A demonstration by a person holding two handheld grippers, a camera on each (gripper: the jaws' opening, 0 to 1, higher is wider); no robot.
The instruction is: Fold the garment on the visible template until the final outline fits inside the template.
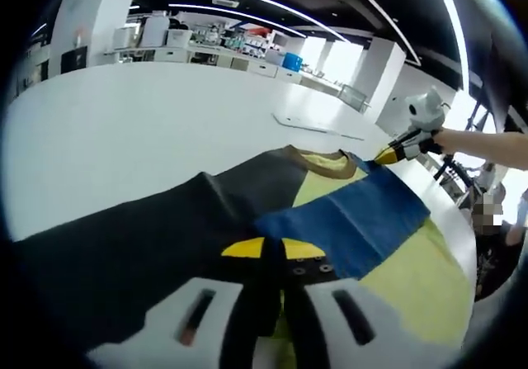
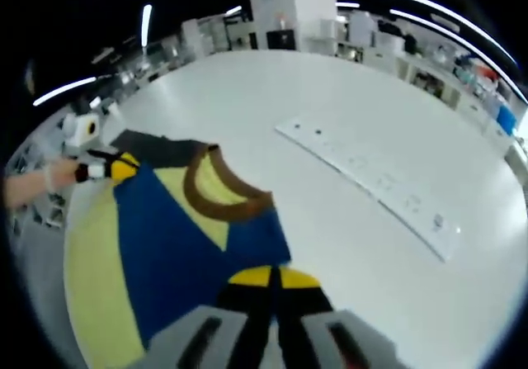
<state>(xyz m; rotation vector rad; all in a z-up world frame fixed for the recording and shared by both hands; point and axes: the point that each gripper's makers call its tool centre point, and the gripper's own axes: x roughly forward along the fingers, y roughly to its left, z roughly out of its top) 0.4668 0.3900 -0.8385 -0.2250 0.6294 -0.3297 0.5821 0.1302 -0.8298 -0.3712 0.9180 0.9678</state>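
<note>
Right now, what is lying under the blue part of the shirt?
Under the blue panel you can see the yellow fabric of the same shirt, with the brown collar beside it. The white table is below. Anything else beneath is covered.

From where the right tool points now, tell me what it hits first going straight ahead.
The right tool sits shut on the garment, so pushing on it would ride over the blue panel toward the brown collar. Past that lies bare white table. Depth is uncertain.
</note>
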